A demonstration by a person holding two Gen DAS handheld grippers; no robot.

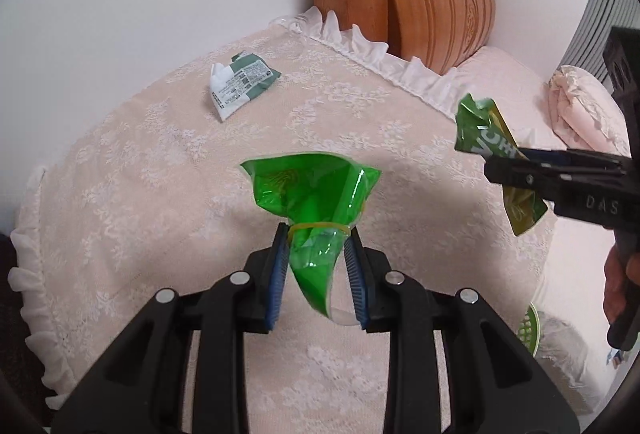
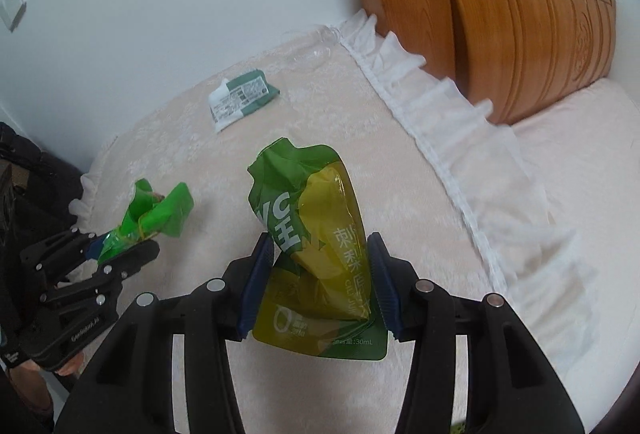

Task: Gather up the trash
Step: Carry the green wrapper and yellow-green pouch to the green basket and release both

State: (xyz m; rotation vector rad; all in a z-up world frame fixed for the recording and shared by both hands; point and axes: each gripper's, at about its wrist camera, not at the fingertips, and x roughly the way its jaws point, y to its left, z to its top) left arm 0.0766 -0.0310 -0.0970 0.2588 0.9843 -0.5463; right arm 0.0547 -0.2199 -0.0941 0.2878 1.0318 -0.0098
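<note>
Altogether three wrappers (image 1: 240, 84), two gripped (image 1: 312, 194)

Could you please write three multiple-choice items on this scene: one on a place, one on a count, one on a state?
1. Where does the green-and-white wrapper lie?
A. on the bedspread
B. on the headboard
C. in a gripper

2. How many pieces of trash are held?
A. none
B. one
C. two

3. How is the right gripper?
A. wide open and empty
B. shut on the yellow-green juice pouch
C. out of view

Answers:
1 A, it rests on the lace cover.
2 C, the left gripper clamps a green plastic wrapper; the right holds the pouch.
3 B, pads press its sides.
</note>
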